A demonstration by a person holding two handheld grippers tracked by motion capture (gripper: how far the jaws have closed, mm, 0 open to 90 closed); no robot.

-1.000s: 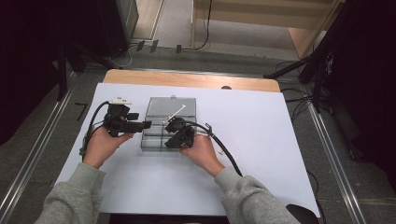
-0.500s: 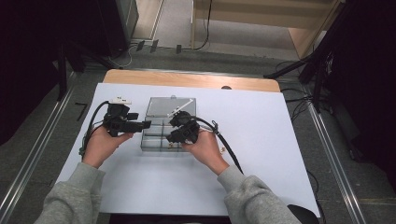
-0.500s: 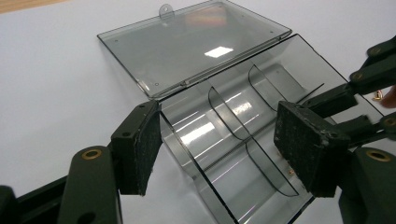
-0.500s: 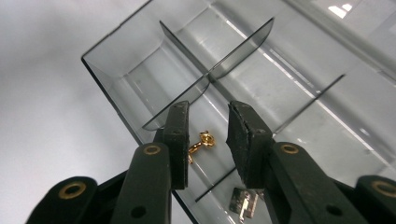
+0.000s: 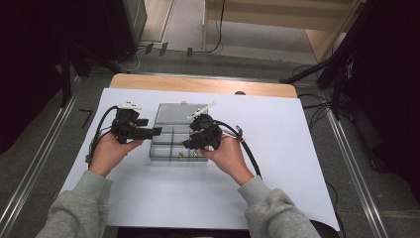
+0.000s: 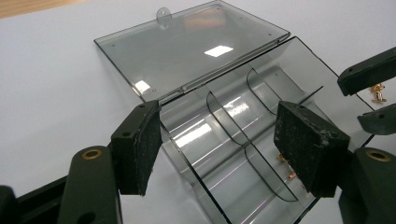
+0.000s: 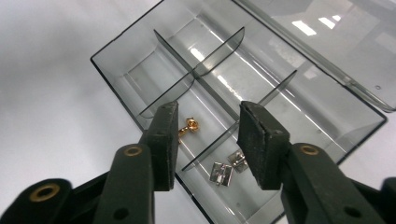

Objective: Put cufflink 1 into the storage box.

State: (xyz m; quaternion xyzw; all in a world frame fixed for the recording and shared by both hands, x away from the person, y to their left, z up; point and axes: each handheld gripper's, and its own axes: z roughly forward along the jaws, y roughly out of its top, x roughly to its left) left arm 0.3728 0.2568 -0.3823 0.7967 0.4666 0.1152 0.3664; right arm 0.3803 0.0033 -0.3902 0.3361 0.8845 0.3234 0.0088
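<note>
Nearest me, over front row of clear organizer box (image 5: 171, 139), my right gripper (image 7: 205, 135) had just been opening its jaws, nothing between pads. Gold clasp (image 7: 189, 126) lay loose in front middle compartment directly beneath; I judged it freshly dropped, that placement done. Silver clips (image 7: 229, 170) sat in neighbouring compartment. Right gripper had also lifted off box since a second ago. Left gripper (image 6: 224, 144) straddled box's corner wall, jaws wide, no pad contact seen. Farther back, lid (image 6: 187, 51) lay open flat on table (image 5: 277, 124).
</note>
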